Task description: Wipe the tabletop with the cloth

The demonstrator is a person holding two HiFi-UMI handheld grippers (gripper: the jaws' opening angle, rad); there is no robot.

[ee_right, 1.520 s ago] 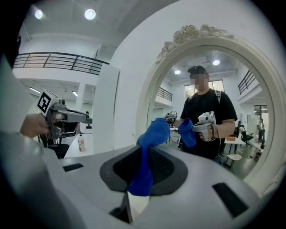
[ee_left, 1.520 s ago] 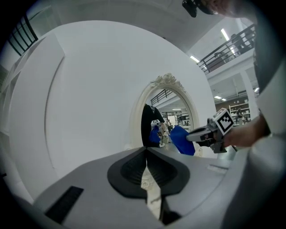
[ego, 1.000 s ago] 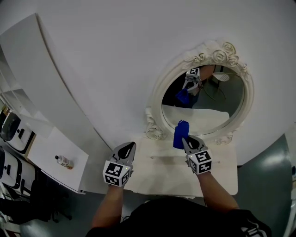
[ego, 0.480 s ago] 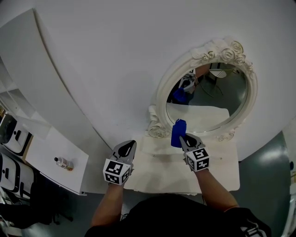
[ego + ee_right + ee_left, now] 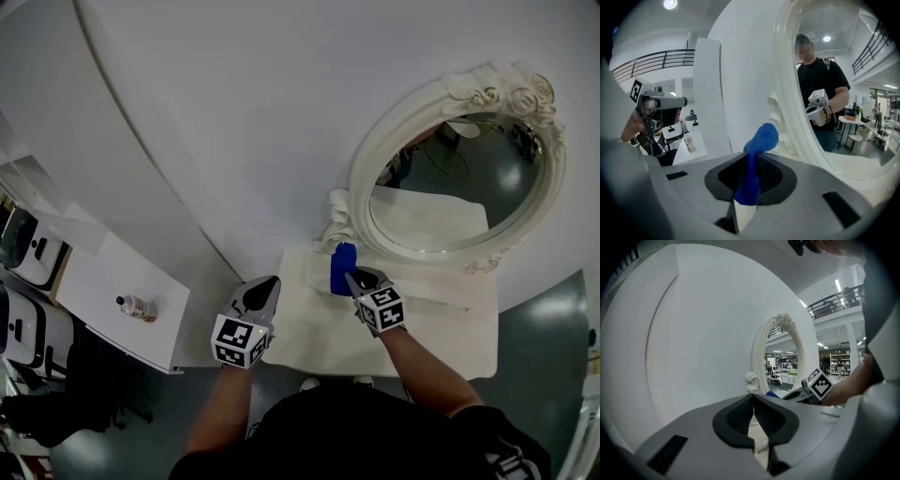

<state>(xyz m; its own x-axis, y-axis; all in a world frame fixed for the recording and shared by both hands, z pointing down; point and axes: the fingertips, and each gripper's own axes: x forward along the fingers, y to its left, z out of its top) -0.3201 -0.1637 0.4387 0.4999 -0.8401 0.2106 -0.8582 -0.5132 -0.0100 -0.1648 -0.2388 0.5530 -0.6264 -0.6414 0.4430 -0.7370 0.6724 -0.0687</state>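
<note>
Jaws of the right gripper (image 5: 750, 169) are pressed together on a cloth (image 5: 761, 139). The cloth is bright blue: a thin, flattened strip where the dark pads pinch it, widening beyond the tips into a rounded, crumpled lump. In the head view the right gripper (image 5: 350, 276) sits just right of centre, and the cloth (image 5: 343, 268) shows as a small upright blue shape. It stands over the rear left corner of the tabletop (image 5: 441, 336), just beside the scrolled foot of the mirror (image 5: 469, 187). Whether the cloth touches the tabletop cannot be told.

Jaws of the left gripper (image 5: 753, 417) meet with nothing between them; a pale sliver of surface shows through the gap below the pads. In the head view the left gripper (image 5: 265, 285) lies at lower centre, at the tabletop's left edge, apart from the cloth.

The mirror is oval, with a white carved frame, and leans against a white wall (image 5: 234, 112). At the left edge of the head view a bottle (image 5: 138, 308) lies on a lower side table (image 5: 103, 281).
</note>
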